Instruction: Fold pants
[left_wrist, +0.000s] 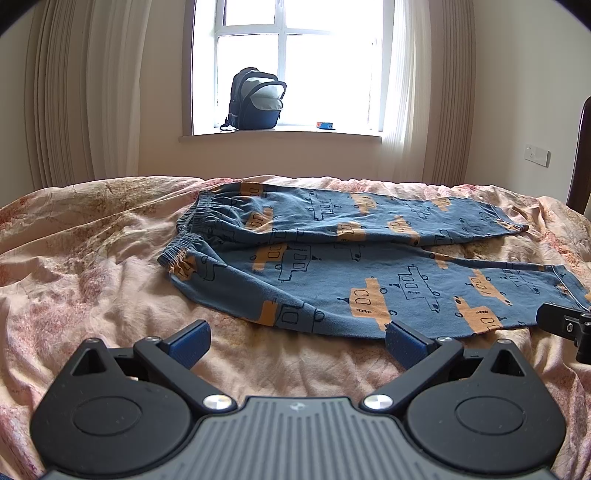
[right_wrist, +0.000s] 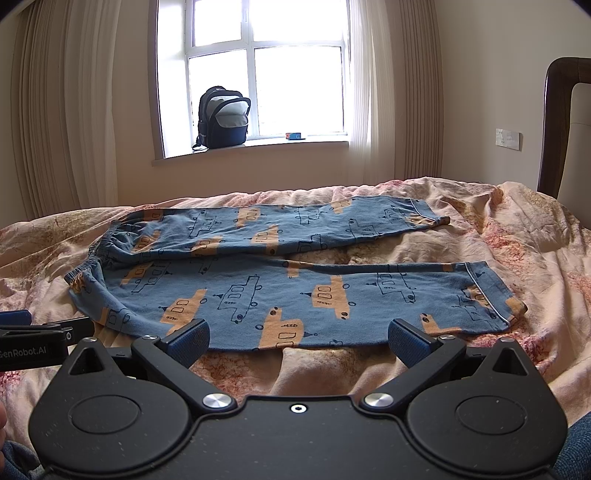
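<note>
On the bed (left_wrist: 92, 258), close to the near edge of the pants (left_wrist: 332, 266), the left gripper (left_wrist: 297, 341) hangs with its jaws spread wide. Its blue pads (left_wrist: 190, 341) hold nothing. The right pad sits right at the near hem of the pants, but it is hard to say if it touches the cloth. The right gripper (right_wrist: 297, 339) is near the same edge, further toward the leg ends. Its jaws are spread wide too and grip nothing. Both of its pads (right_wrist: 406, 341) sit over or just at the near edge of the cloth.

The pants lie flat on the pink flowered bed cover. They are blue with orange and outlined boats or trucks on them. The stretchy waist (right_wrist: 92, 262) points left and the two leg ends (right_wrist: 491, 295) point right. The legs lie side by side and split apart a little toward the cuffs. Behind the pants, a dark backpack (left_wrist: 255, 99) stands on the window sill (left_wrist: 280, 137).
</note>
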